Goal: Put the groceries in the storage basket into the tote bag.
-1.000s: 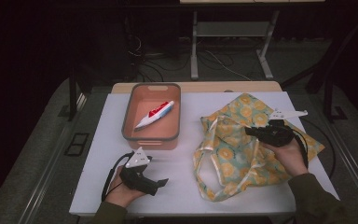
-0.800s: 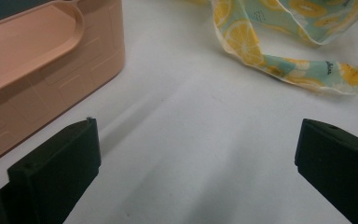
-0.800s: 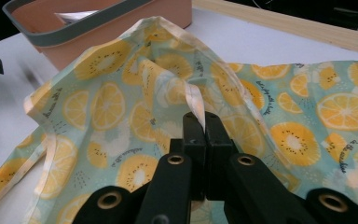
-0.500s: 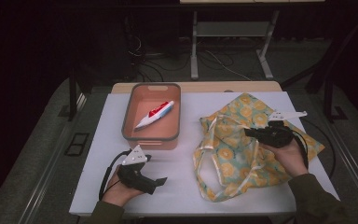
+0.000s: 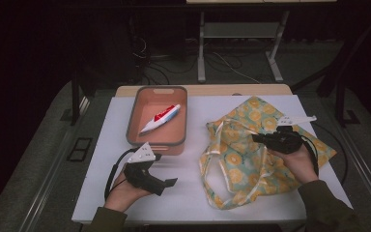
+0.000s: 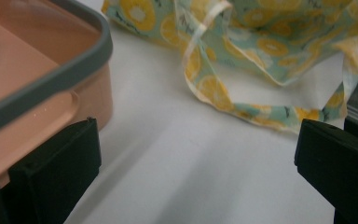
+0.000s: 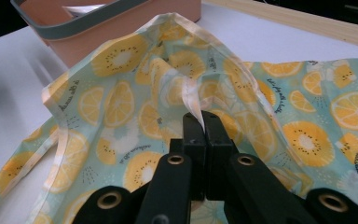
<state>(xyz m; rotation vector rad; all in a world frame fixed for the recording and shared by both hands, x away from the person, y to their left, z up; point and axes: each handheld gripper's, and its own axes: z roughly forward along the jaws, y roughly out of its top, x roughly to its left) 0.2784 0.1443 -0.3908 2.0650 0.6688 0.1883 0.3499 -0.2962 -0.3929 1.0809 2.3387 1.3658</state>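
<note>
the fruit-print cloth bag [image 5: 263, 157] lies crumpled on the white tabletop [image 5: 193, 193], just to the right of the salmon bin [image 5: 157, 140] with the grey rim. the right tool [image 5: 257, 138] sits over the bag's upper middle, held by the right hand [image 5: 299, 162], and its jaws are pressed tight together on a fold of the bag's pale-edged fabric; in the right gripper view that pinched ridge of cloth [image 7: 193, 105] stands up from between the jaw tips, with the bin beyond it at the top left. the bag's handles [image 5: 210, 179] loop out toward the near edge of the tabletop, away from the bin.

the left tool [image 5: 169, 182] is held in the left hand [image 5: 125, 191] just in front of the bin's near wall, clear of the bag. its jaws stand wide apart with nothing between them; in the left gripper view the bin's corner [image 6: 51, 88] is beside one jaw and the bag's hem [image 6: 261, 116] lies ahead on the tabletop.

inside the bin lies a red and white pen-shaped thing [image 5: 159, 119], slanted across the floor of it.
</note>
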